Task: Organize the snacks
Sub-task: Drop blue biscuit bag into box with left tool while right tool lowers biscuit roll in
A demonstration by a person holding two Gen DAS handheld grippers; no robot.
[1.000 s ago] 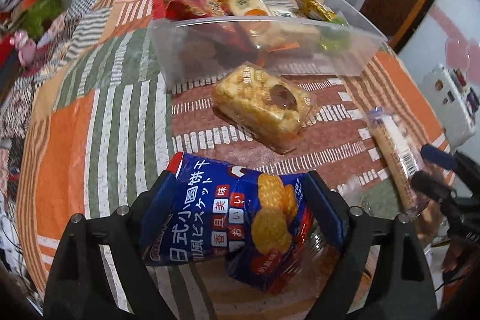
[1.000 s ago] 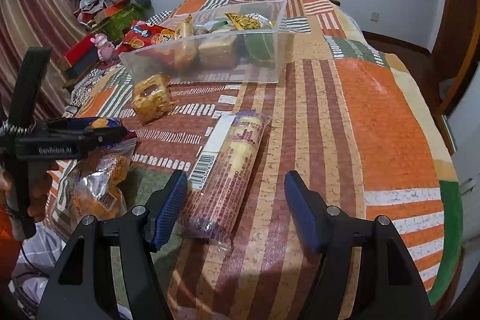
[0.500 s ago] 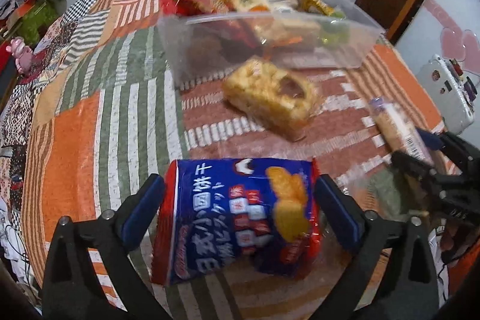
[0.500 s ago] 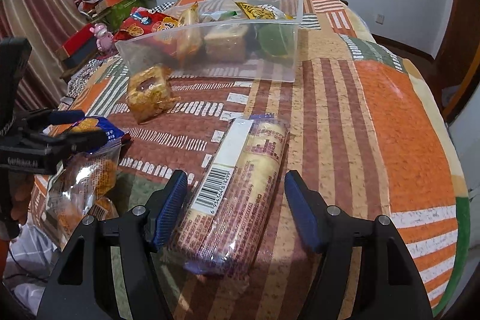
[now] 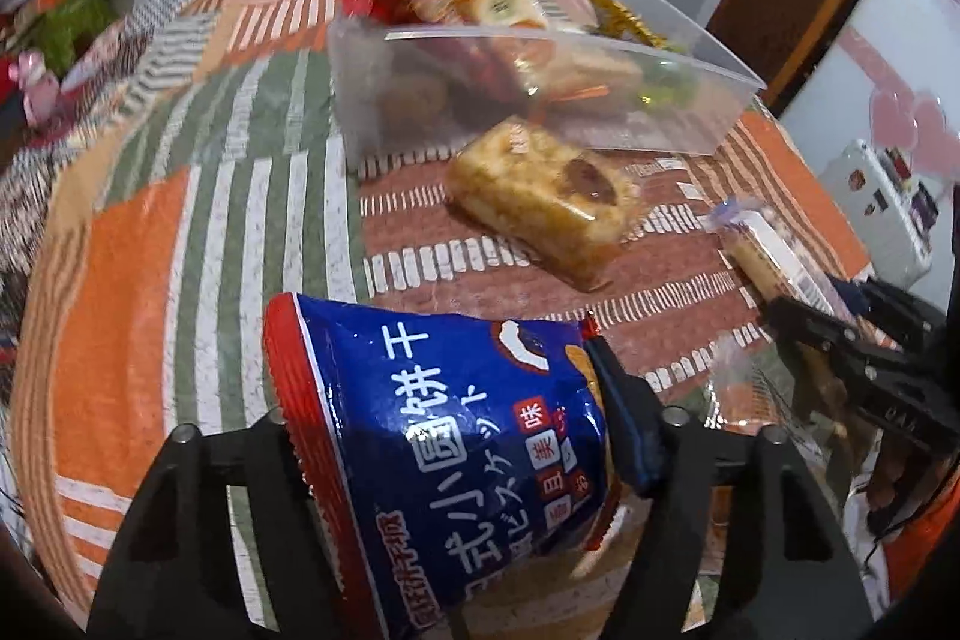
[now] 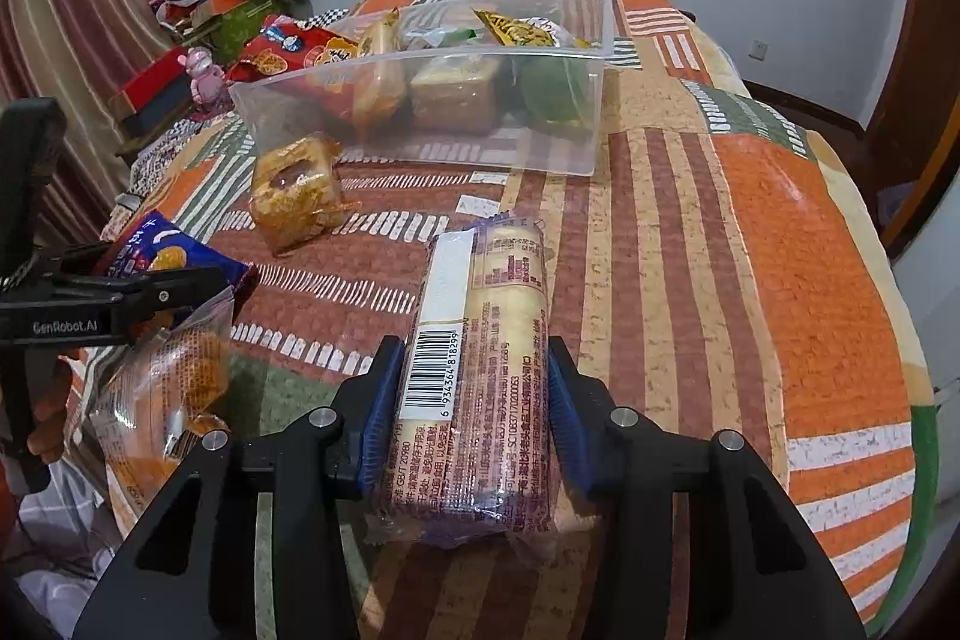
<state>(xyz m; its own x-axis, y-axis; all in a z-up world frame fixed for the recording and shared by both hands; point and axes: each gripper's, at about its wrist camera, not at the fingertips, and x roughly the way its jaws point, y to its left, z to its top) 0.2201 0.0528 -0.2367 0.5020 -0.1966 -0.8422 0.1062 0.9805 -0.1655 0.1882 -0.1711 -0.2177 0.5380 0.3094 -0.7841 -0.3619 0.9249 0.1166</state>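
Observation:
My left gripper [image 5: 456, 436] is shut on a blue biscuit bag [image 5: 456, 436] with white lettering and holds it tilted over the quilt. It also shows in the right wrist view [image 6: 168, 262]. My right gripper [image 6: 471, 394] is shut on a long clear-wrapped biscuit roll [image 6: 480, 370] with a barcode label. A clear plastic bin [image 6: 564, 154] with several snacks inside stands farther back; it also shows in the left wrist view [image 5: 708, 124]. A wrapped square pastry [image 5: 546, 196] lies on the quilt in front of the bin.
An orange, green and brown patchwork quilt [image 6: 780, 244] covers the surface. A clear bag of biscuits [image 6: 162, 400] hangs at the near left edge. Boxes and a pink toy [image 6: 201, 70] lie at the far left. A white device [image 5: 882, 208] sits off to the right.
Both grippers have closed: the left on the blue biscuit bag, which now tilts, and the right on the biscuit roll after moving forward around it.

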